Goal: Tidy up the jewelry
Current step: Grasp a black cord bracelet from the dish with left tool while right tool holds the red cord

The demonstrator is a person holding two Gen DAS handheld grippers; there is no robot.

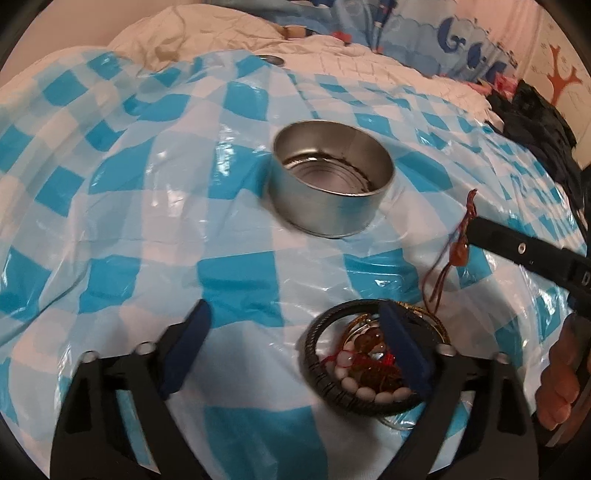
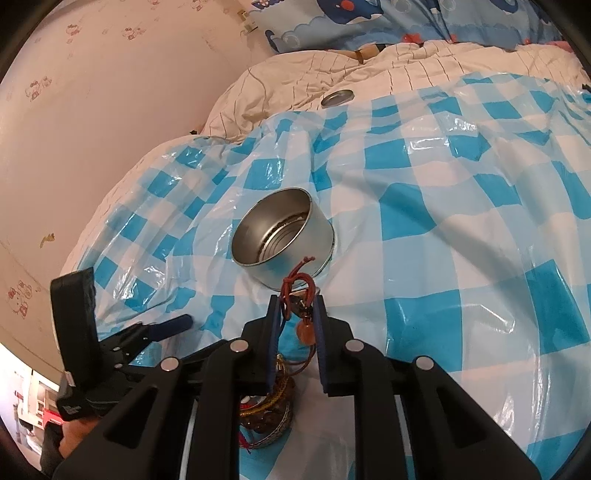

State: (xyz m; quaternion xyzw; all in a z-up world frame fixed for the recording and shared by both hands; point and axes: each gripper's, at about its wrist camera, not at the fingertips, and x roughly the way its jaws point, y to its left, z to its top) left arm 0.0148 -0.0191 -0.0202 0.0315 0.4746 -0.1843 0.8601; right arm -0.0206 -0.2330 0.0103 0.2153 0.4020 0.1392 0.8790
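Note:
An open round metal tin (image 1: 332,184) stands empty on the blue-and-white checked plastic sheet (image 1: 236,273); it also shows in the right wrist view (image 2: 282,238). My right gripper (image 2: 295,306) is shut on a red cord necklace with an orange pendant (image 2: 306,330), held just above the sheet near the tin; the necklace hangs at the right in the left wrist view (image 1: 460,251). My left gripper (image 1: 295,332) is open, low over the sheet. Its right finger (image 1: 402,347) overlaps a pile of jewelry (image 1: 365,362): a black bangle, white beads, amber beads, gold rings.
The tin's lid (image 2: 337,98) lies on the cream quilt (image 2: 295,81) beyond the sheet. Blue patterned bedding (image 2: 406,22) is at the back, a pink wall (image 2: 92,110) on the left. Dark clothing (image 1: 535,118) lies at the right of the bed.

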